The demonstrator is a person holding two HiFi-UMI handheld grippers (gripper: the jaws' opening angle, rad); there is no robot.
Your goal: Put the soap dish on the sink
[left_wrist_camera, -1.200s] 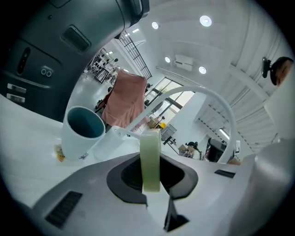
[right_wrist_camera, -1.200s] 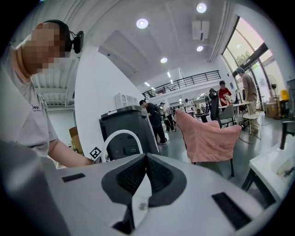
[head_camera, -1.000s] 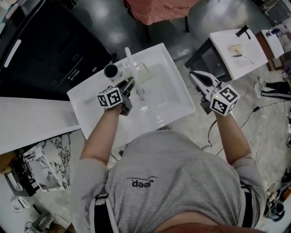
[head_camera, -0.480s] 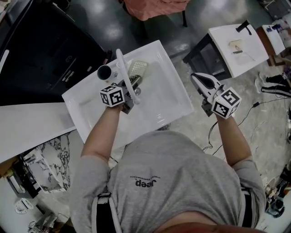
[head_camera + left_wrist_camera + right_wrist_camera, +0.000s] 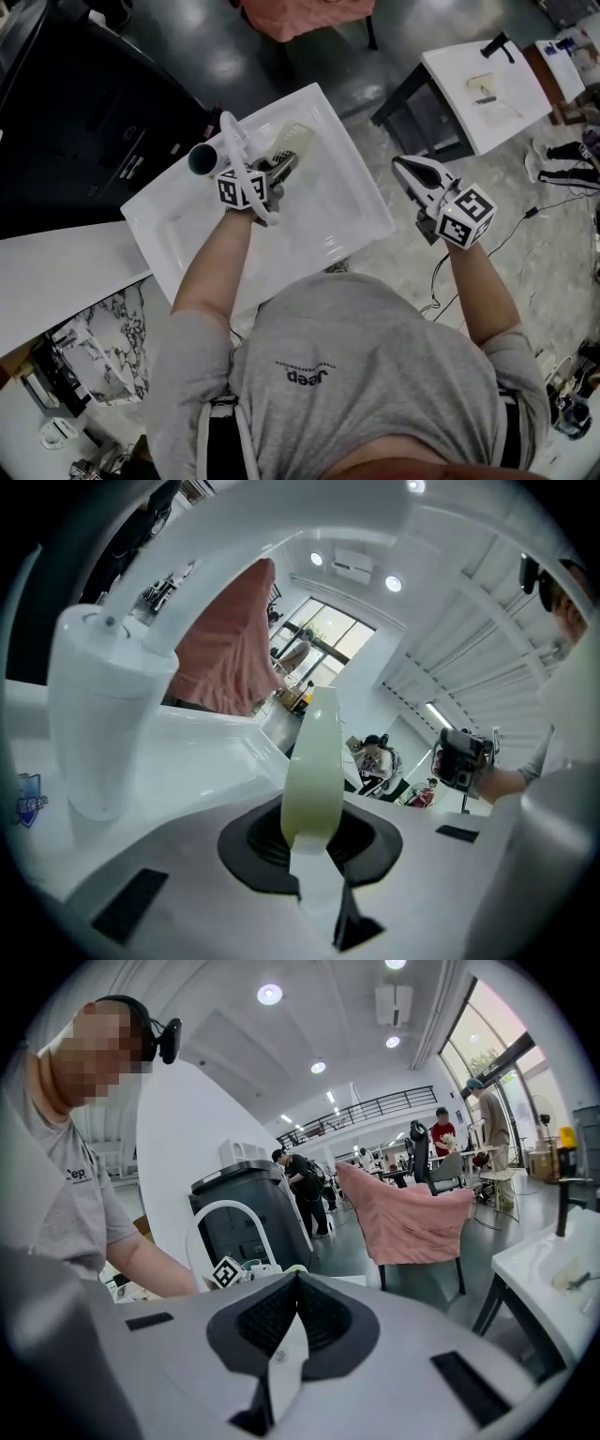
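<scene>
The pale green soap dish (image 5: pixel 293 141) is clamped in my left gripper (image 5: pixel 281 165) over the back part of the white sink (image 5: pixel 352 211), close to the curved white faucet (image 5: pixel 232 141). In the left gripper view the soap dish (image 5: pixel 314 761) stands edge-on between the pads, with the left gripper (image 5: pixel 314 810) shut on its near rim. Just behind it is the sink's back ledge (image 5: pixel 202 752). My right gripper (image 5: pixel 412 174) hangs off the sink's right side. In its own view the right gripper (image 5: pixel 298 1281) is shut on nothing.
A white cylinder with a dark top (image 5: pixel 202 159) stands at the faucet's foot. A small white table (image 5: pixel 487 89) with a black item is at the upper right. A dark cabinet (image 5: pixel 84 112) lies left of the sink, and a pink-draped chair (image 5: pixel 300 19) behind it.
My left gripper carried the soap dish from over the basin's middle toward the back rim beside the faucet and lower. The right gripper shifted only slightly.
</scene>
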